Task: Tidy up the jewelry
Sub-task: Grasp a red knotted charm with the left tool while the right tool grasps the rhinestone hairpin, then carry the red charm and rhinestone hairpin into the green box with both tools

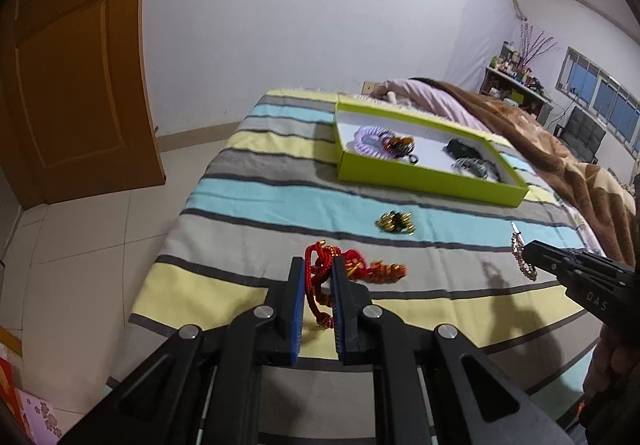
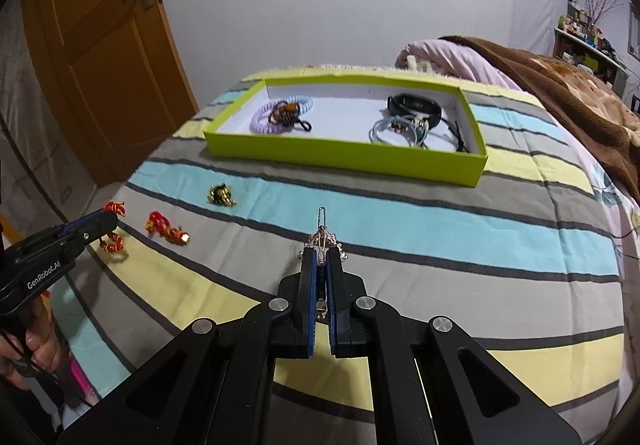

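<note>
Both grippers clenched on jewelry, both still short of the green box (image 2: 344, 159), which sits further up the striped bed (image 2: 440, 229).

Left gripper (image 1: 316, 277): pads pinched on the red cord ornament (image 1: 320, 285), near the bed's front edge, well in front of the box's left end. Cord loops stick out above and below the pads; red-and-gold tail (image 1: 384, 271) trails off to the right. Grabbed mid-bundle, probably so the whole tangle comes up in one go. Looks partly lifted, though blur makes contact with the bed hard to call.

Right gripper (image 2: 320, 257): closed tight on the silvery chain piece (image 2: 324, 241), in front of the box's middle. Clasp end pokes out past the fingertips toward the box. Narrow pinch suits a thin chain.

Box already loaded by type: lilac coil band (image 2: 280, 113) plus a dark beaded piece at its left end, black wristband (image 2: 416, 107) and pale blue cord at its right end. Open top, low wall, so drop-in from above should be easy.

Small gold-and-dark trinket (image 2: 221, 195) left loose on the bed, between the red ornament and the box. Likely next after these two.

Risk: dangling cord tail snagging on the box wall.
</note>
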{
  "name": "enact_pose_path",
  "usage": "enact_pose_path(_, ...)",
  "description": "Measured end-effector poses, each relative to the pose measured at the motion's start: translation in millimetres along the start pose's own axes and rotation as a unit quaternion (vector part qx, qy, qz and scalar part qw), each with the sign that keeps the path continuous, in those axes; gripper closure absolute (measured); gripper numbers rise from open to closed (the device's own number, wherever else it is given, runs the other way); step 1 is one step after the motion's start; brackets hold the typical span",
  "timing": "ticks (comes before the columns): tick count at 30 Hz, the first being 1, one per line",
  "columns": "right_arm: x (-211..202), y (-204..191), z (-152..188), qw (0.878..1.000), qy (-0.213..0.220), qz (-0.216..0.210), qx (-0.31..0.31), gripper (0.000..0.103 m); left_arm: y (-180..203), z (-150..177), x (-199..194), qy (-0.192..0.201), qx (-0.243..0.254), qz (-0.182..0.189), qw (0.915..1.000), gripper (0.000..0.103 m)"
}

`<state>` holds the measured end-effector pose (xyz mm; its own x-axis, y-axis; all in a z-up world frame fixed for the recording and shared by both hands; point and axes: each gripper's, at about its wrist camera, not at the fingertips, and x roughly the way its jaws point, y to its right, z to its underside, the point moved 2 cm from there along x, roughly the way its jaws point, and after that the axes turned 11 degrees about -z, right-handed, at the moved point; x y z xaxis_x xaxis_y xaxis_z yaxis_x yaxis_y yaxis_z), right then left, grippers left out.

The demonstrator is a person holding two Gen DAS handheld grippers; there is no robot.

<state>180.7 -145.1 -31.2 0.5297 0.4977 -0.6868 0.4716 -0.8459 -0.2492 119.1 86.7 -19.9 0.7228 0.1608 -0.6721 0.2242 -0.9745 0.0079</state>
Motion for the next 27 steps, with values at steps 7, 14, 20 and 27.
enact_pose_path(7,-20.0,-4.0,-7.5,1.000,0.022,-0.007,-0.008,0.099,13.5,-12.5,-18.3,0.020,0.007,0.022,0.9995,0.090)
enact_pose_path(14,-35.9,-2.1,-15.4,0.999,0.041,-0.004,-0.010,0.099,31.2,-27.5,-27.9,0.037,0.017,0.037,0.9985,0.090)
enact_pose_path(20,-45.4,-1.5,-23.6,0.998,0.053,0.001,-0.019,0.099,46.3,-40.8,-30.3,0.045,0.022,0.052,0.9974,0.090)
enact_pose_path(27,-46.4,5.9,-37.9,0.998,0.059,0.004,-0.025,0.099,62.9,-54.7,-19.1,0.045,0.039,0.059,0.9965,0.090)
